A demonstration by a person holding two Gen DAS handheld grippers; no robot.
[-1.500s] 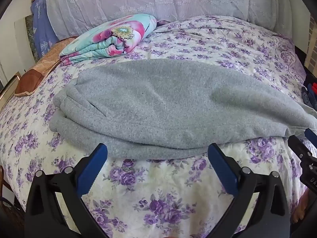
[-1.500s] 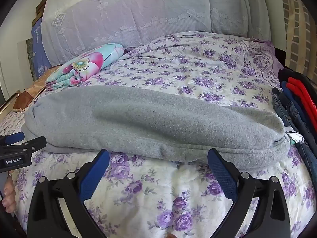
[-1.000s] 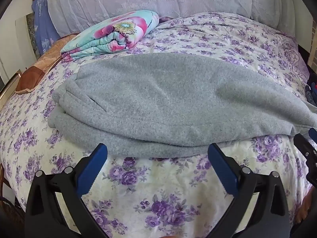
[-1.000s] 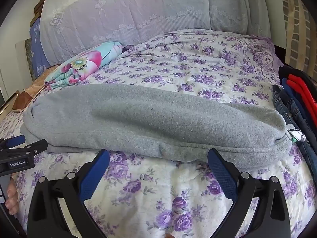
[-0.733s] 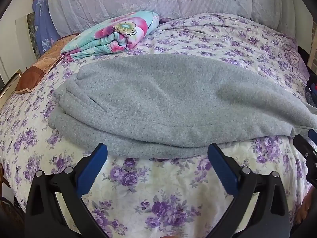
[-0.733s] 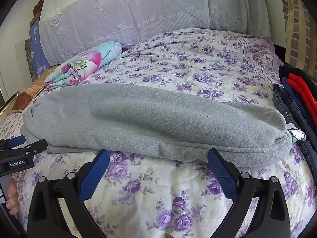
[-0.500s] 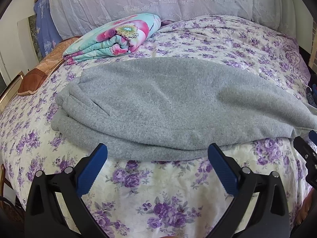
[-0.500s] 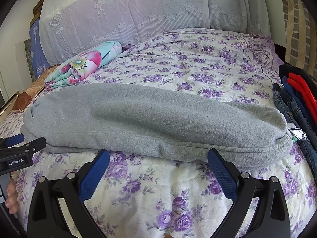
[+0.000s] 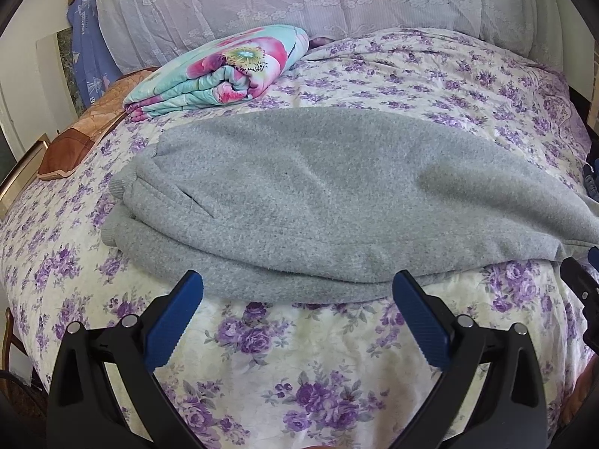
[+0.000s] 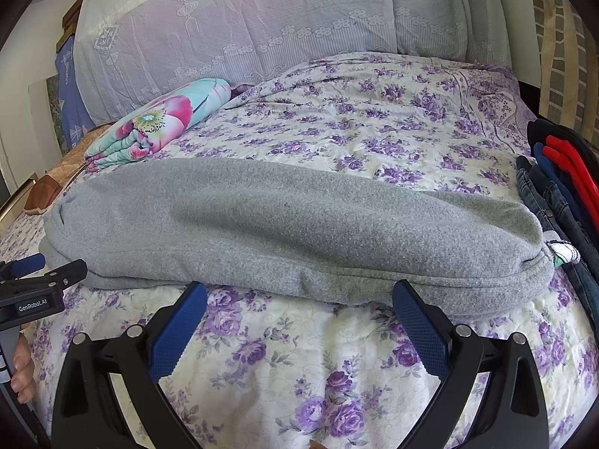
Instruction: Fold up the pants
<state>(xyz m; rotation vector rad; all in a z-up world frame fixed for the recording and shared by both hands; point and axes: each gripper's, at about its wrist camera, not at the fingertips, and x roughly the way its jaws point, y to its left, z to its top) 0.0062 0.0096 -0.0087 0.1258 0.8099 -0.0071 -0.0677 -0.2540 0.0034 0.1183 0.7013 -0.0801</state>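
Grey fleece pants (image 9: 329, 202) lie folded lengthwise across the flowered bedspread (image 9: 299, 366), waistband at the left, leg ends at the right. In the right wrist view the same pants (image 10: 284, 224) stretch from left to right, cuffs near the right side. My left gripper (image 9: 297, 292) is open, its blue pads just short of the pants' near edge, nothing between them. My right gripper (image 10: 299, 299) is open too, hovering at the near edge toward the cuff end. The left gripper's tip (image 10: 41, 280) shows at the left of the right wrist view.
A folded floral blanket (image 9: 221, 71) lies behind the pants at the left. A lilac pillow (image 9: 299, 3) runs along the headboard. Folded jeans and red and dark clothes (image 10: 561, 183) are stacked at the bed's right edge. A brown cushion (image 9: 75, 142) sits far left.
Both grippers stayed open. The left view shifted slightly, with the pants sitting a little lower in frame than a second ago. The right view barely changed.
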